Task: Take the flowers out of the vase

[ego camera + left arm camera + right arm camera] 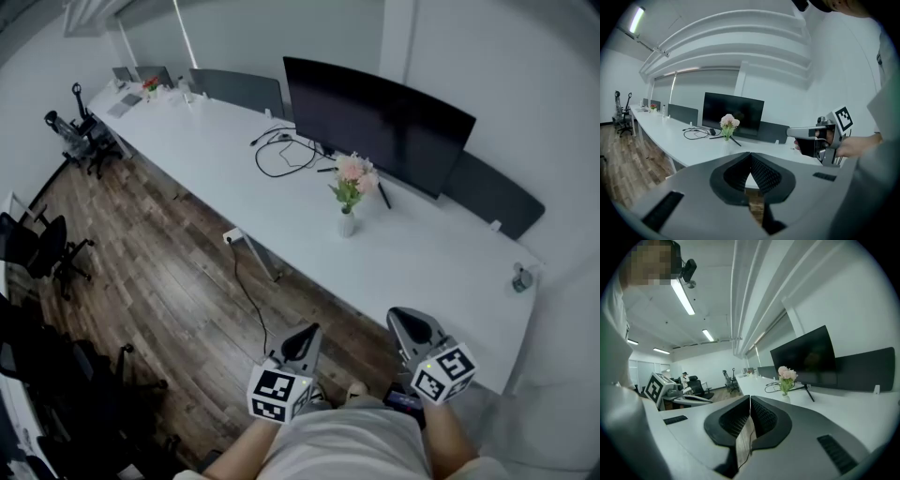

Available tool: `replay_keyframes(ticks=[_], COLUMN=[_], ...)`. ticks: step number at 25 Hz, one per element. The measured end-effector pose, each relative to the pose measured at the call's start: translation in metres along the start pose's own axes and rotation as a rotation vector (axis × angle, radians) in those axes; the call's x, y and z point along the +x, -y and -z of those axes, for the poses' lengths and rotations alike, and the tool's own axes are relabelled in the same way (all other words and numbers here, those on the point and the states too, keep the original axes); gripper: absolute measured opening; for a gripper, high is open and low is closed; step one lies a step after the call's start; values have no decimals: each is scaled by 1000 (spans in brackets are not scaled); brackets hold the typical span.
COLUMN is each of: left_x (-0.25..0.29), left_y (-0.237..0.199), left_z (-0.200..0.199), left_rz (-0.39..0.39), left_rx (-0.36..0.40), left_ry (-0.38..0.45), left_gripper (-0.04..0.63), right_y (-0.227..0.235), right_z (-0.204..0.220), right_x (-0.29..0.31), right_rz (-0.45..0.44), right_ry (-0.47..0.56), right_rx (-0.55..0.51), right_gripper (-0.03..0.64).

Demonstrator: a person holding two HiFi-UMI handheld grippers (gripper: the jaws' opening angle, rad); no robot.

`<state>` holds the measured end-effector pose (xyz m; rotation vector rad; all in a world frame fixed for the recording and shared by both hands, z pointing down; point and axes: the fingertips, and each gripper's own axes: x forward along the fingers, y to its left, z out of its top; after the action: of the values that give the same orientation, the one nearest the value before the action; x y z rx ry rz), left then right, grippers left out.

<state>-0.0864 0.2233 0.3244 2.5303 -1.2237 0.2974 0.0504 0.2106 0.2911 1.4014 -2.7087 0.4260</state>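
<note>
A bunch of pink flowers with green leaves stands in a small white vase on the long white desk, in front of a black monitor. Both grippers hover near the person's body, well short of the desk. The left gripper is shut and empty. The right gripper is also shut with nothing in it. The left gripper view shows the flowers far ahead, with the right gripper at its right. In the right gripper view the flowers stand ahead to the right.
Black cables lie on the desk left of the monitor. A cable hangs from the desk edge to the wooden floor. Office chairs stand at the far left. A small grey object sits at the desk's right end.
</note>
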Motion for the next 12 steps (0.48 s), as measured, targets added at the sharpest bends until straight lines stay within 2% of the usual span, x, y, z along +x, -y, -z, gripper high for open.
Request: replay_keyframes(ticks=[3,6,12], left_x=[-2,-1,23], left_y=[-7,-12,-19], left_z=[-4,0,3], left_rz=[15,28,54], left_rx=[6,-5,-14], left_ry=[18,8,-17], left_gripper=[3,3,3], right_y=[0,4,20], right_z=[-5,0,8], right_x=[1,5,24], right_rz=[34,59,40], right_ry=[29,14,-16], right_rx=[-6,-13,-4], right_gripper=[32,34,34])
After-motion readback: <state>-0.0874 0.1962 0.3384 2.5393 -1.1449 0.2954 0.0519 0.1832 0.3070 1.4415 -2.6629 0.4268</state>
